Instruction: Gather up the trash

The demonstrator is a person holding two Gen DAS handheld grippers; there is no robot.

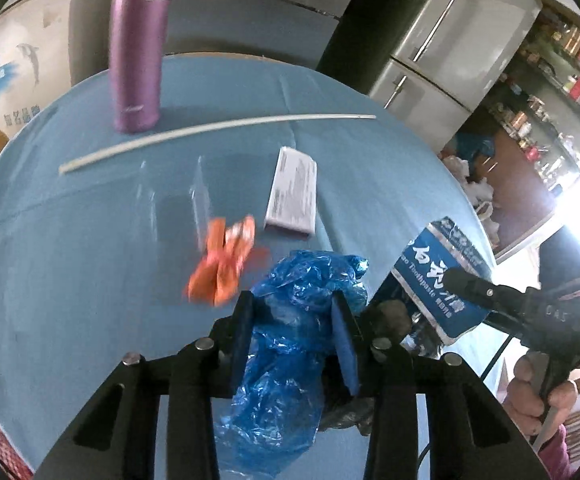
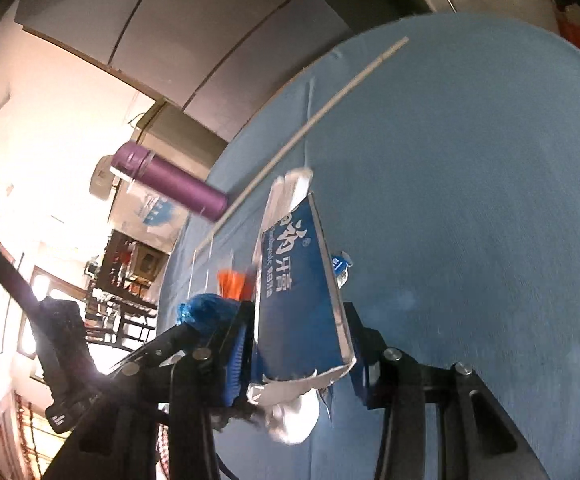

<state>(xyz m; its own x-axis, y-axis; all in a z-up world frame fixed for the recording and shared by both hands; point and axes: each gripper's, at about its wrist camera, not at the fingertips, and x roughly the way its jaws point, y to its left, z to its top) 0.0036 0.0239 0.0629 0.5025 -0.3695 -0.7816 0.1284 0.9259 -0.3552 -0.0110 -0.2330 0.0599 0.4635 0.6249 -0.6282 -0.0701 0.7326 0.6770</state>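
My left gripper (image 1: 292,312) is shut on a crumpled blue plastic bag (image 1: 290,344), held just above the blue table (image 1: 89,280). My right gripper (image 2: 300,320) is shut on a blue toothpaste box (image 2: 298,300), lifted and tilted; the box also shows at the right of the left wrist view (image 1: 442,276). An orange wrapper (image 1: 225,264) lies on the table just ahead and left of the bag, and it peeks out in the right wrist view (image 2: 233,284). A clear plastic piece (image 1: 199,196) stands behind it.
A purple flask (image 1: 137,48) stands at the far left of the table. A long white stick (image 1: 209,132) lies across the table. A white printed box (image 1: 294,196) lies in the middle. A grey fridge (image 1: 450,40) stands beyond the table.
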